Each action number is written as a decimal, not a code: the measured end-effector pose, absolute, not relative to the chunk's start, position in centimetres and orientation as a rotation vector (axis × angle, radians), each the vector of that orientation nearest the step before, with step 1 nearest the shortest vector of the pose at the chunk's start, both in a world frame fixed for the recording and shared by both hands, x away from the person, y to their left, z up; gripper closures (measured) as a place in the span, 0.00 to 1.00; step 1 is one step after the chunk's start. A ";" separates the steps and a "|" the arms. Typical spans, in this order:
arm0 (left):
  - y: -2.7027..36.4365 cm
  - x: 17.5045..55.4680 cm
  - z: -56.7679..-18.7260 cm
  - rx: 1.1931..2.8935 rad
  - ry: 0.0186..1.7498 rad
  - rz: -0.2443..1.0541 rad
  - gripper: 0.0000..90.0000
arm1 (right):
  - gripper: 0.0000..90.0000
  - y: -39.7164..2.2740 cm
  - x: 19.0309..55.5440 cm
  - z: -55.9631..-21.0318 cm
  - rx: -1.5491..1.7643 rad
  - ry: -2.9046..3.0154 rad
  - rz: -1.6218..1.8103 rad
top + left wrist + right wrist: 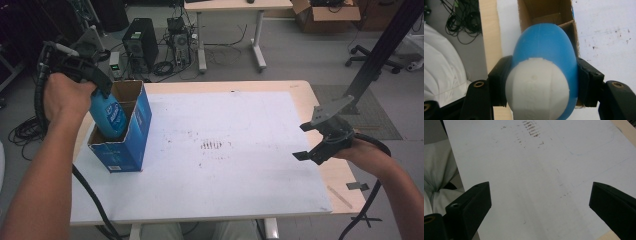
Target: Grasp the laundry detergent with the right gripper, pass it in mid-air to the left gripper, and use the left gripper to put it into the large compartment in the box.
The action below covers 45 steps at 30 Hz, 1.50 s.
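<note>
Underneath, stained white board (240,165) covers table (305,95); cables (170,65) litter floor.

bottles: 1 (111,116) (blue, white cap) | boxes: 1 (131,145) | grippers: 2

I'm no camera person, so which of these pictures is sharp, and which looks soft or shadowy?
High view: evenly lit, slightly soft, with the blue bottle half inside the box. Left gripper view: the bottle's white cap looms close and soft-edged. Right gripper view: the white board is dim, its stains faintly blurred.
</note>
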<state>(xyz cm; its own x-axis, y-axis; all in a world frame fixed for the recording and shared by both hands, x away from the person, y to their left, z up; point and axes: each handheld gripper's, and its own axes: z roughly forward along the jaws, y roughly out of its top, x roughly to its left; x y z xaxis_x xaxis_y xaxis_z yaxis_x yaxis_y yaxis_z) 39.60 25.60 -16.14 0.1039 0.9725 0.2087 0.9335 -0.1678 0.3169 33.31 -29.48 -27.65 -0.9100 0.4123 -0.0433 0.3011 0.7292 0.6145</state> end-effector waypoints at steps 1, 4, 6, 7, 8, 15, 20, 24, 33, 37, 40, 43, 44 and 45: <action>25.6 39.7 -16.4 2.255 1.953 0.563 0.43 | 0.04 -29.4 33.3 -27.7 0.575 2.756 0.930; 25.8 39.8 -17.4 2.253 1.954 0.559 0.43 | 0.05 -29.3 33.4 -27.9 0.577 2.763 0.922; 26.0 39.9 -18.1 2.255 1.954 0.556 0.43 | 0.05 -29.2 33.5 -28.0 0.585 2.767 0.914; 26.1 39.9 -18.5 2.259 1.957 0.552 0.43 | 0.05 -29.2 33.5 -28.1 0.585 2.770 0.914; 26.2 40.0 -18.9 2.265 1.958 0.548 0.43 | 0.05 -29.1 33.5 -28.1 0.584 2.774 0.908; 26.4 40.3 -21.7 2.297 1.953 0.532 0.43 | 0.05 -28.9 33.7 -27.9 0.592 2.778 0.901; 26.2 40.5 -23.0 2.311 1.937 0.527 0.43 | 0.05 -28.7 33.7 -27.9 0.599 2.782 0.889; 26.0 40.6 -23.7 2.324 1.930 0.522 0.43 | 0.05 -28.6 33.6 -27.9 0.597 2.782 0.887; 25.8 40.8 -25.2 2.337 1.929 0.527 0.43 | 0.05 -28.7 33.7 -28.0 0.609 2.779 0.896; 25.8 40.9 -25.7 2.341 1.931 0.519 0.43 | 0.05 -28.6 33.8 -28.1 0.605 2.782 0.895; 25.8 41.0 -26.2 2.344 1.934 0.512 0.43 | 0.05 -28.5 33.9 -28.2 0.607 2.783 0.898; 25.9 41.0 -26.7 2.349 1.937 0.506 0.43 | 0.05 -28.4 33.9 -28.4 0.605 2.790 0.893; 25.9 41.0 -26.9 2.351 1.938 0.503 0.43 | 0.05 -28.4 34.0 -28.5 0.607 2.792 0.889; 25.9 41.0 -27.1 2.351 1.940 0.501 0.43 | 0.05 -28.4 34.0 -28.5 0.610 2.793 0.889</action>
<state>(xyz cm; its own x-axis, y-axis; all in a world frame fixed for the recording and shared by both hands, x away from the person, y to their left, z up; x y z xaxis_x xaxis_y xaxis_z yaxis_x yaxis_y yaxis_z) 41.03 25.91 -27.06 0.1592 0.9639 0.2133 0.9468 -0.2103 0.2436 34.02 -28.36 -28.51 -0.9065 0.4218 -0.0171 0.3343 0.7422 0.5808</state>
